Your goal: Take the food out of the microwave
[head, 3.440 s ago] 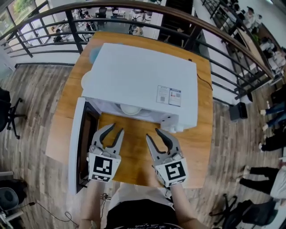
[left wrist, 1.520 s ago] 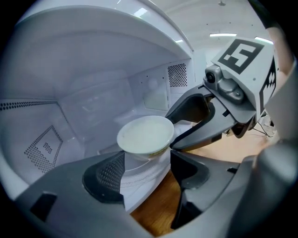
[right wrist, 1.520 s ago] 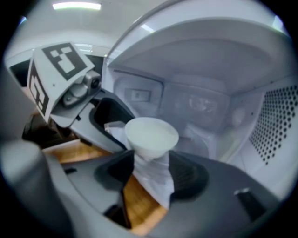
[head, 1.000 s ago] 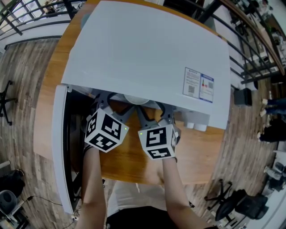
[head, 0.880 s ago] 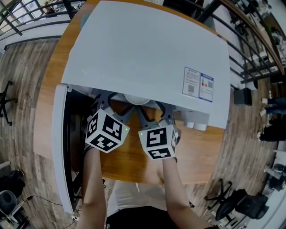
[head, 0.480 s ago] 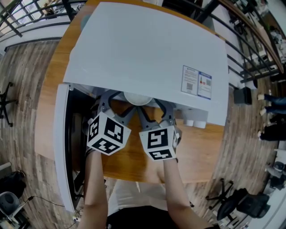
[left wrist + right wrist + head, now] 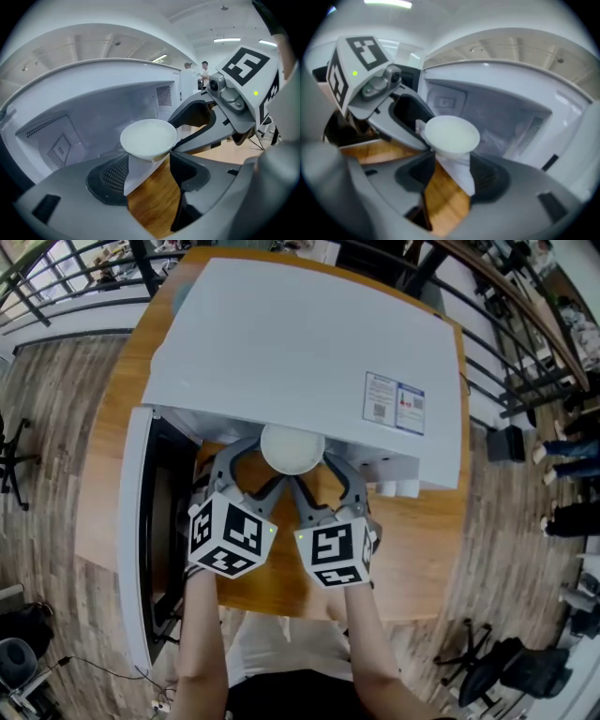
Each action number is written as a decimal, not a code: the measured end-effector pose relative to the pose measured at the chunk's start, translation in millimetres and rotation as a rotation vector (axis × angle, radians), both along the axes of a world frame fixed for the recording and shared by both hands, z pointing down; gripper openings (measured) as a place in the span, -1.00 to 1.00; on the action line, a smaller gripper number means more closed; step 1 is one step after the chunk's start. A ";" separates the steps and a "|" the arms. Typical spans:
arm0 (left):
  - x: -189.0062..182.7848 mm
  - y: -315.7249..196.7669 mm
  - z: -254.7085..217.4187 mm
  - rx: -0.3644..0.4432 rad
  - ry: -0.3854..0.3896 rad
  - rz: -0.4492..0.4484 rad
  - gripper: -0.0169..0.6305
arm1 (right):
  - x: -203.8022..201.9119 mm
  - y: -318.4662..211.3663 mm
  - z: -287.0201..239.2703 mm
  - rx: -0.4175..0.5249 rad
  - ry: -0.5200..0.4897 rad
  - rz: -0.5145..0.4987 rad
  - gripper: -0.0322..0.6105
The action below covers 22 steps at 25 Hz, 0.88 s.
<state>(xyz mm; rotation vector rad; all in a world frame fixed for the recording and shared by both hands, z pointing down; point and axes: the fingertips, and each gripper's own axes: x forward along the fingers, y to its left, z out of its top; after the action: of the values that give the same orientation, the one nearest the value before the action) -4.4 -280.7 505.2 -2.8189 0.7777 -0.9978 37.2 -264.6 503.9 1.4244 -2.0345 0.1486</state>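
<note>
Item one: round-cornered wooden tabletop (image 7: 424, 549), bare along its near and right edges.

Item two: large white box-shaped microwave oven (image 7: 300, 352). It covers most of the tabletop, with its front facing me.

Item three: white-framed microwave door with a dark window (image 7: 133, 549), swung fully open over the tabletop's left edge.

Item four: my left hand-held grey two-jaw gripper (image 7: 251, 465). Its jaws are spread wide and its tips reach to the left side of the bowl at the cavity mouth.

Item five: my right hand-held grey two-jaw gripper (image 7: 317, 474). Its jaws are also spread wide, with its tips against the bowl's right side.

Item six: small round white bowl (image 7: 292, 448). It sits cradled between the tips of both grippers, neither of which is closed on it. It is at the front opening of the microwave, half out from under the top panel — I cannot make out its pale contents.
</note>
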 end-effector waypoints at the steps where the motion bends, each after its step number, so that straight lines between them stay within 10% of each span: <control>1: 0.7 4.2 -1.5 0.003 0.000 -0.002 -0.01 | 0.2 4.3 -1.4 0.001 -0.001 -0.003 -0.12; 22: -0.2 94.1 -13.5 0.038 -0.004 -0.059 -0.01 | -0.5 91.9 -11.8 0.028 -0.017 -0.065 -0.12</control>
<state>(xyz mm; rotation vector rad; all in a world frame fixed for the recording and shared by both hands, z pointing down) -4.7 -186.5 491.7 -2.7766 0.8752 -0.9848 36.7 -172.6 492.1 1.3762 -2.1022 0.1051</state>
